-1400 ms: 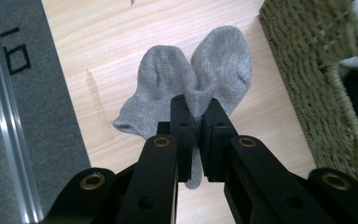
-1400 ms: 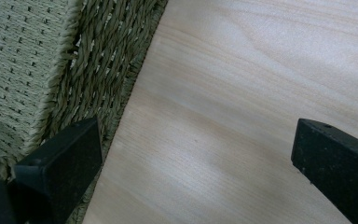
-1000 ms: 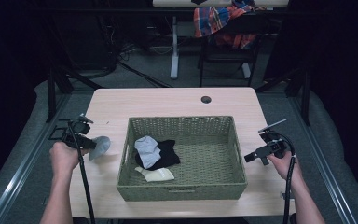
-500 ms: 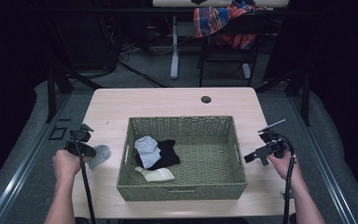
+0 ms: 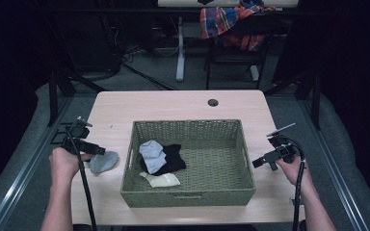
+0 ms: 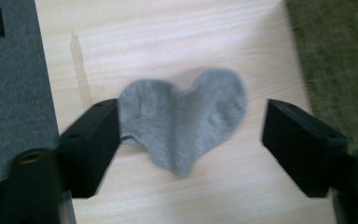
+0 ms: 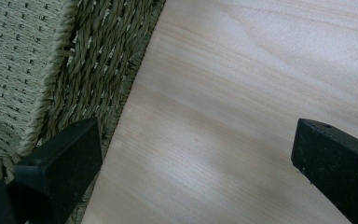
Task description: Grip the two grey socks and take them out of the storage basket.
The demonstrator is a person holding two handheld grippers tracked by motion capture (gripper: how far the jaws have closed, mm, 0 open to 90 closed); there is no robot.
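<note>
Grey sock (image 6: 184, 119) is lying flat on the table (image 5: 173, 103), just left of the woven basket (image 5: 188, 199), because I am letting it go there: my left gripper (image 5: 100, 151) has just been spreading its jaws, and in the left gripper view they are now standing wide on either side of the sock, one pad (image 6: 95, 140) at its edge, the other well clear. I am reading this as taking socks out of the basket and setting them down on the bare wood beside it. Inside the basket a pale blue-grey sock (image 5: 152, 151), a black one (image 5: 175, 158) and a cream one (image 5: 163, 180) are waiting, bunched toward its left side, within easy reach of that hand. My right gripper (image 5: 256, 162) is hovering by the basket's right wall with jaws spread and nothing between them, ready to steady the basket if I am needing that.
</note>
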